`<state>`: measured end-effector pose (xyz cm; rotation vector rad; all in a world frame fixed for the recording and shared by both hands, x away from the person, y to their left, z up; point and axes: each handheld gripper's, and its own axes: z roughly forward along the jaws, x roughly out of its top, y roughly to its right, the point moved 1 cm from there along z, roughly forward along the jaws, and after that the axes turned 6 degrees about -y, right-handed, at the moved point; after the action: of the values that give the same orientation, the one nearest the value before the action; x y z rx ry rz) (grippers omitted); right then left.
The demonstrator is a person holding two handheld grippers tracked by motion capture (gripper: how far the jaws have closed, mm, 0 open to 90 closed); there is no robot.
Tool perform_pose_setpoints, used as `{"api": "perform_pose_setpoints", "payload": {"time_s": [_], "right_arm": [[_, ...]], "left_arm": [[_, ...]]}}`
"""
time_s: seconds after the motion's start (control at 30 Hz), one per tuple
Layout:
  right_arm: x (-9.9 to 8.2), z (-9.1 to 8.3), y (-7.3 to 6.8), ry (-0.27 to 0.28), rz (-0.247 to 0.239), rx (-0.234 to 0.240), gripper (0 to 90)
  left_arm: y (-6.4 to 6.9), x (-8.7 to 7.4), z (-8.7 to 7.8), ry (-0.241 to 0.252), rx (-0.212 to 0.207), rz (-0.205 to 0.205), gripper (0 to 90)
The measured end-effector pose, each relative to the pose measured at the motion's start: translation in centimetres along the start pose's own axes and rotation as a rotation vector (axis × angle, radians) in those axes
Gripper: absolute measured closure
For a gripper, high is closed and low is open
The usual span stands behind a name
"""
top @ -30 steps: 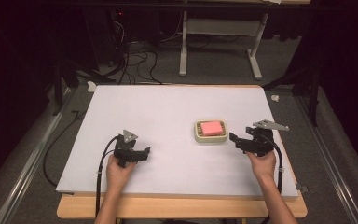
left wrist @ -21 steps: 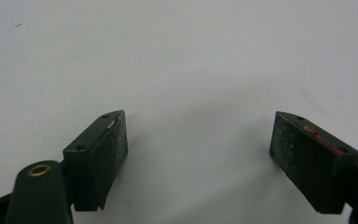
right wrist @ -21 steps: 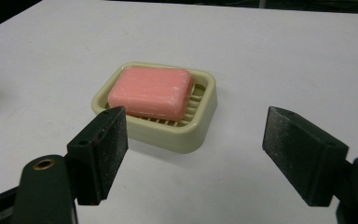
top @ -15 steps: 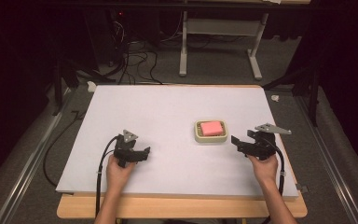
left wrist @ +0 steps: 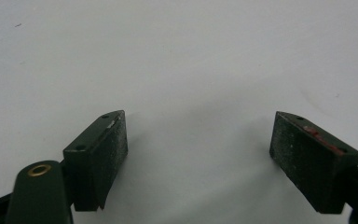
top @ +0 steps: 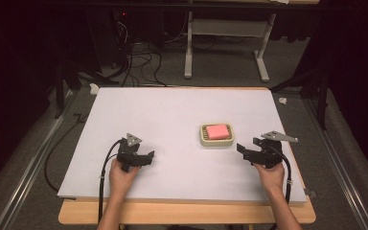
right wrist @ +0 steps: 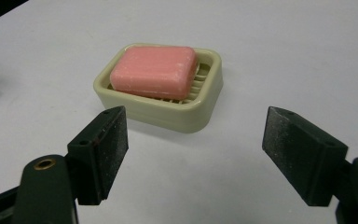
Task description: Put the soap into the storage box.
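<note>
Since a second ago the right tongs (top: 242, 149) have dipped slightly lower and nearer the person, while the left tongs (top: 148, 156) have stayed where they were; the soap and its dish have not shifted.

On the white worktop (top: 172, 115) sits a pale cream rectangular plastic soap dish (top: 216, 142) with a ribbed floor. A pink rounded bar of soap (top: 218, 131) lies flat inside it, leaving some of the ribs bare on one side. The dish stands right of the worktop's centre, in its nearer half.

The right tongs, held in the person's right hand (top: 270, 173), are clearly the nearer pair. They sit just to the right of the dish and a little closer to the person, pointing left toward it but not touching. Their jaws are spread wide with nothing between them. In the right gripper view the soap dish (right wrist: 168, 100) lies straight ahead and slightly left of the midline of the right tongs (right wrist: 193, 144), and the bar of soap (right wrist: 154, 72) has its long axis running across the line of approach, tilted a little.

The left tongs, in the left hand (top: 122, 175), rest well apart from the dish, toward the worktop's left. In the left gripper view their jaws are also spread, over bare worktop (left wrist: 177, 56), holding nothing.

The reach for the soap looks like the right hand's job.
</note>
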<state>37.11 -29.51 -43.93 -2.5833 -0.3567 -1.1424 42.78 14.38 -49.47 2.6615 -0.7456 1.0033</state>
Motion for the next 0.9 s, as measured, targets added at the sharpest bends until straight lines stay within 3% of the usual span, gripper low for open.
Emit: {"api": "perform_pose_setpoints", "payload": {"time_s": [0.9], "right_arm": [[-2.7, 1.4, 0.9, -0.054, 0.021, -0.036, 23.7]], "left_arm": [[0.0, 0.0, 0.0, -0.001, 0.001, 0.001, 19.7]]}}
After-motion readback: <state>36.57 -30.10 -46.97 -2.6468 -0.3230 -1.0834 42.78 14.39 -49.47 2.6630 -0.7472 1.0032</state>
